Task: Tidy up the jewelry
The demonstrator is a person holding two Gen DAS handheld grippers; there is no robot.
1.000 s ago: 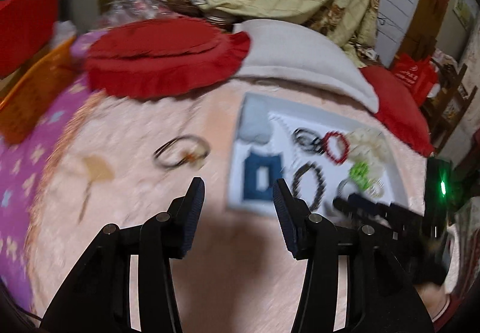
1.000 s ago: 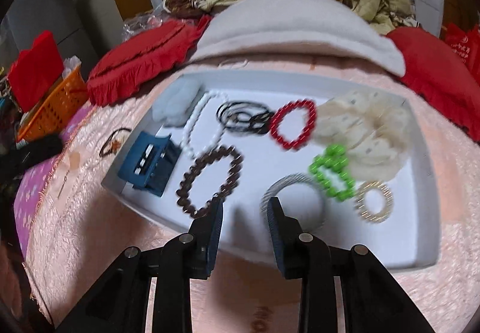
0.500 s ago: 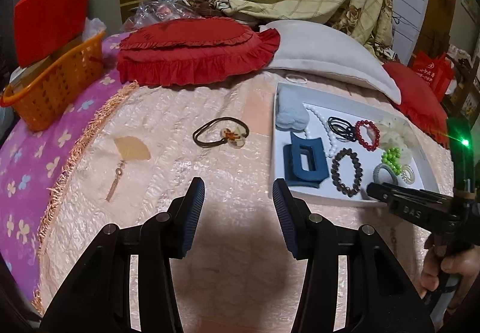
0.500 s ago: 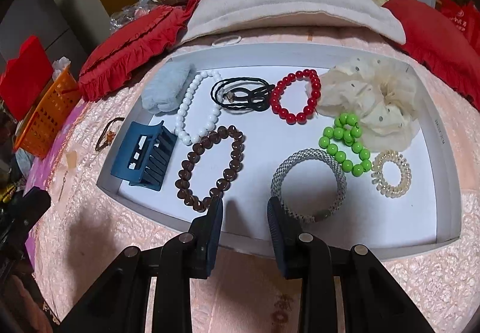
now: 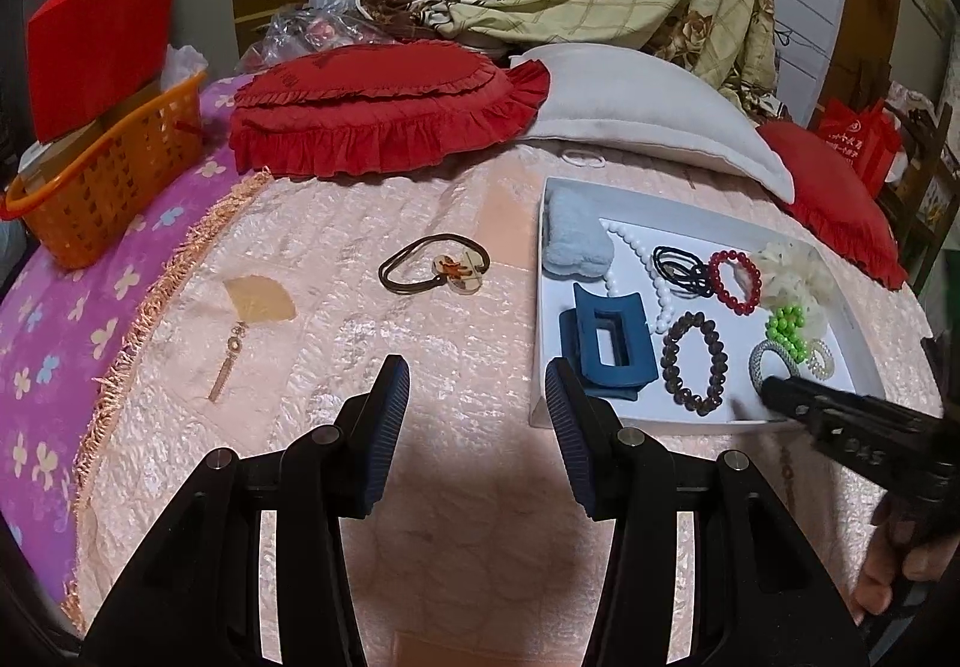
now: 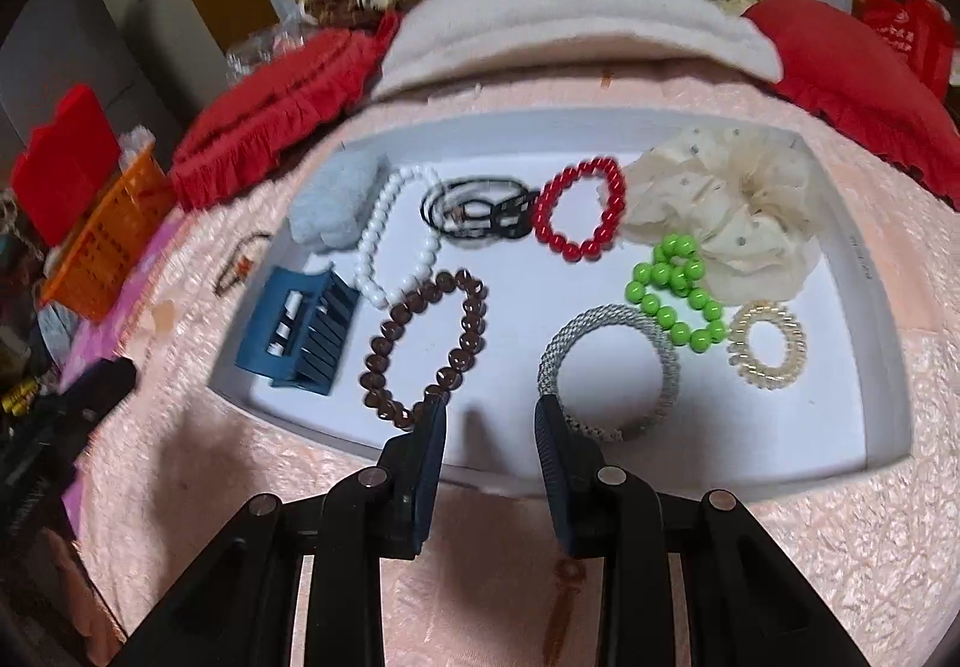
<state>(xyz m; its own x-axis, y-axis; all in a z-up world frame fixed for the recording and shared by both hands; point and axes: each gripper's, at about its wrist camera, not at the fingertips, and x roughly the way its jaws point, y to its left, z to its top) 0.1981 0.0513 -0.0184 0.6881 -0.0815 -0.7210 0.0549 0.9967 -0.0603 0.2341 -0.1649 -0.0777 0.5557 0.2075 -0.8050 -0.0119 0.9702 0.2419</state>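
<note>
Two grippers hovering with nothing held: left gripper (image 5: 477, 397) spread wide above pink bedspread (image 5: 360, 355), right gripper (image 6: 489, 421) spread at near rim of white tray (image 6: 864, 271). Lying inside tray: brown bead bracelet (image 6: 423, 346), silver mesh bangle (image 6: 609, 370), blue claw clip (image 6: 297, 337). Resting apart on bedspread, left of tray: brown hair tie (image 5: 435, 265)

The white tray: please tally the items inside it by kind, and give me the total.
In the white tray:
Bead bracelets: 4 (white, red, brown, green)
Silver mesh bangle: 1
Hair ties and scrunchies: 3 (black ties, cream scrunchie, clear coil tie)
Hair clips: 2 (blue claw clip, fluffy light-blue clip)
Total: 10
</note>
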